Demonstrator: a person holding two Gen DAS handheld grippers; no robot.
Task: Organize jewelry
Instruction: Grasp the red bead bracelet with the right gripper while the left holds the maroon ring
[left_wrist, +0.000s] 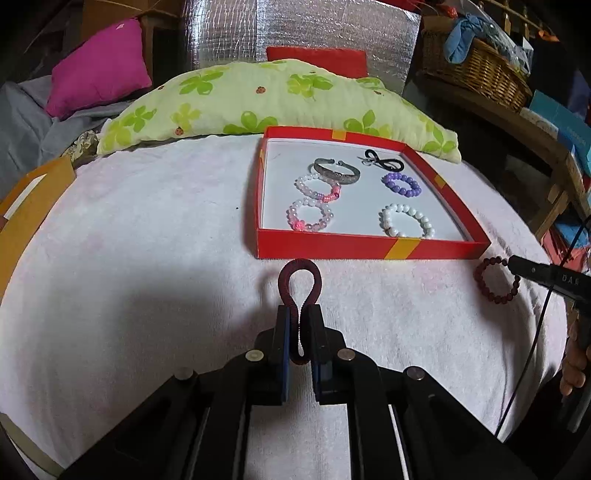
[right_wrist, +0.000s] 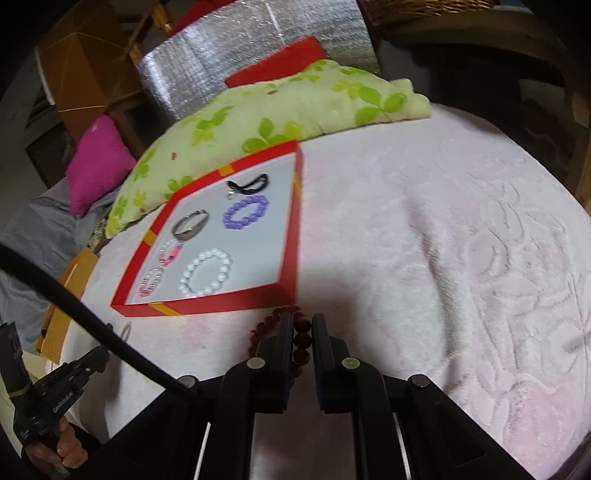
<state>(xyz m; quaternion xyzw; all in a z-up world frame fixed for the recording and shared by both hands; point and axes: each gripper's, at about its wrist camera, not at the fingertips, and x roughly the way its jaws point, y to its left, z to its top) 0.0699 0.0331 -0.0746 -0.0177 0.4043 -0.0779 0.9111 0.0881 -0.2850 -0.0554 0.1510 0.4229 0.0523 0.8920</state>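
My left gripper (left_wrist: 300, 312) is shut on a dark red ribbed band (left_wrist: 298, 280), squeezed into a loop that sticks out ahead of the fingers, just short of the red box (left_wrist: 325, 249). The box holds a silver bangle (left_wrist: 337, 170), a black loop piece (left_wrist: 384, 159), a purple bead bracelet (left_wrist: 402, 184), a white bead bracelet (left_wrist: 406, 220) and two pink-white bead bracelets (left_wrist: 310, 215). My right gripper (right_wrist: 303, 322) is shut on a dark red bead bracelet (right_wrist: 300, 334), which lies right of the box's front corner in the left wrist view (left_wrist: 496, 277).
A pale pink towel (left_wrist: 147, 258) covers the surface. A green floral pillow (left_wrist: 273, 103) lies behind the box, a magenta cushion (left_wrist: 98, 66) at the far left, a wicker basket (left_wrist: 476, 70) at the far right. An orange cardboard piece (left_wrist: 33, 206) sits at the left edge.
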